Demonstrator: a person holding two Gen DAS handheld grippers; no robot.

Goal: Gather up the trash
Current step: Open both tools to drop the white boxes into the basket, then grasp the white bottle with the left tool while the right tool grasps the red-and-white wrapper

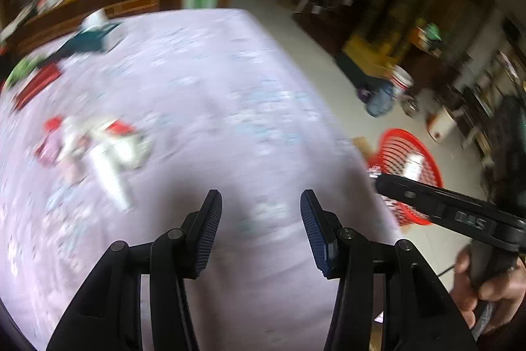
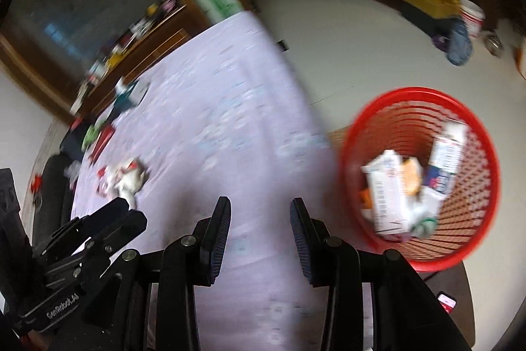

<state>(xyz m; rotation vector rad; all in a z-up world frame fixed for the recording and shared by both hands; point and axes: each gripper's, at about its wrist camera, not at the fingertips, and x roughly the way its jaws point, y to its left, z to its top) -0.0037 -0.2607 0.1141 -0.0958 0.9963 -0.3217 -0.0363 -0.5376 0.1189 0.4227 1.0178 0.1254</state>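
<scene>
Several wrappers (image 1: 95,147) lie left of the empty left hand-held gripper (image 1: 261,216).

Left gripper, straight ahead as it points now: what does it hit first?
Probably the bare tablecloth. The open left gripper holds nothing and points over it; the trash pile lies off to its left. Blur leaves depth unclear.

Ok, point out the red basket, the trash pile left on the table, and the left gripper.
red basket (image 2: 473,120): right wrist view, on its far mesh wall.
trash pile (image 1: 108,147): left wrist view, on the white wrapper at its middle.
left gripper (image 1: 261,226): left wrist view, midway between its open fingertips.
</scene>
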